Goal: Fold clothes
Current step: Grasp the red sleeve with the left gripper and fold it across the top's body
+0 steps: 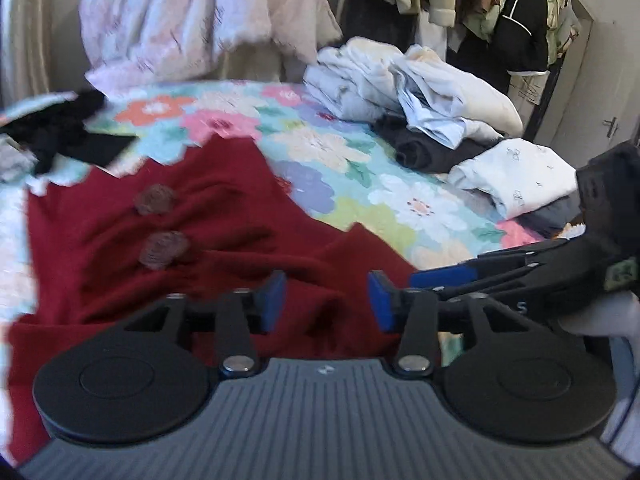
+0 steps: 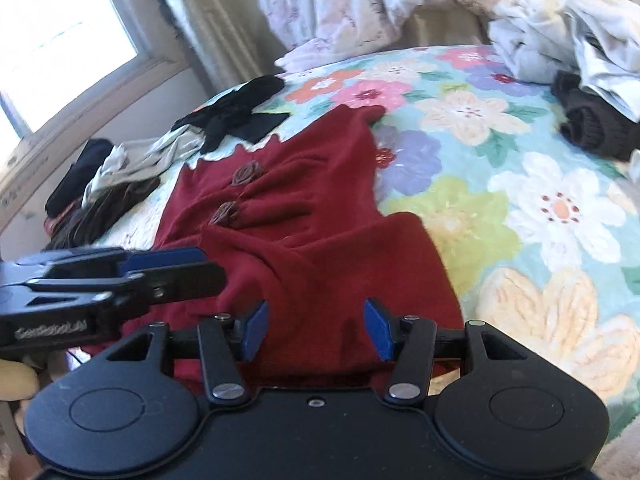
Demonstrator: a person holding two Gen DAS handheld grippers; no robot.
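Both grippers, left gripper [image 1: 326, 300] and right gripper [image 2: 316, 330], hover spread and empty over the red garment's [image 2: 304, 216] near hem. Its long axis runs straight ahead from the fingers, with neither hand clearly nearer.

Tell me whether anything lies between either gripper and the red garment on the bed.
Nothing visible does. The left gripper and the right gripper both hang open directly over the red garment, with only its near folds under the jaws. The black clothes and the white pile lie apart from it on the floral bedspread.
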